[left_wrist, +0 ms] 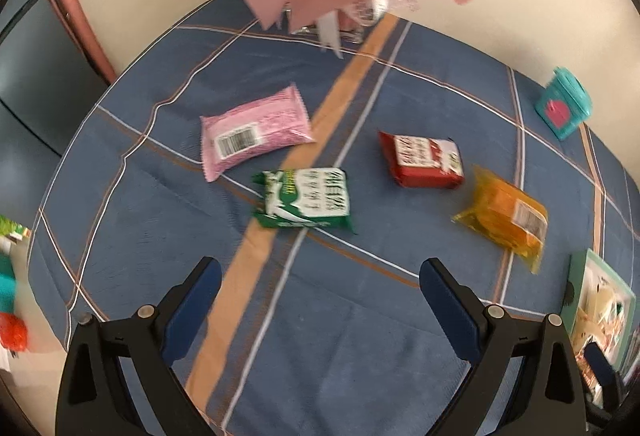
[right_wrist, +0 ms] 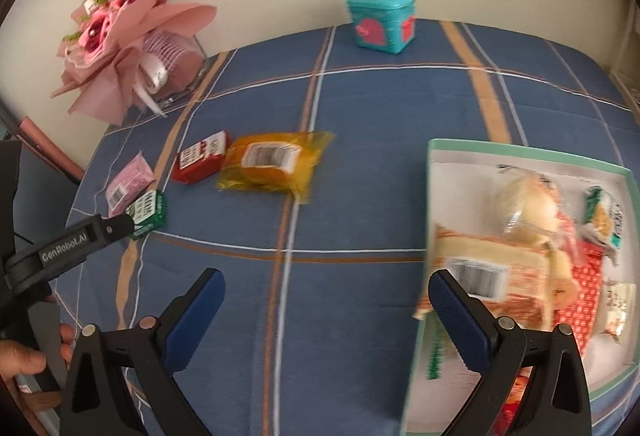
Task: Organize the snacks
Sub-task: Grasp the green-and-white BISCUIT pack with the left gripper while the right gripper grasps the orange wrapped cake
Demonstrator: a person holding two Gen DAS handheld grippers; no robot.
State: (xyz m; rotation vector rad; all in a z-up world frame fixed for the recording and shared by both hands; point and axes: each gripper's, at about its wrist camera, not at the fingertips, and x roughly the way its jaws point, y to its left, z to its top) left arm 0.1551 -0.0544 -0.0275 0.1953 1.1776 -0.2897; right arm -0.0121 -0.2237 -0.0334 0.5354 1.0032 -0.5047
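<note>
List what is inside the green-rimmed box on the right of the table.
The box holds several snack packets: an orange packet with a barcode, a pale round item in clear wrap, a red dotted packet and a green-and-white one. Whatever lies beneath them is covered.

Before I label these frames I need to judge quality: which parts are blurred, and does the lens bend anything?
Left wrist view: the green-and-white snack packet and orange plastic snack bag are smeared by motion; the blue plaid tablecloth's stripes bow outward. Right wrist view: the mint-rimmed cardboard box of snacks is blurriest; the teal lidded container is only softly blurred.
</note>
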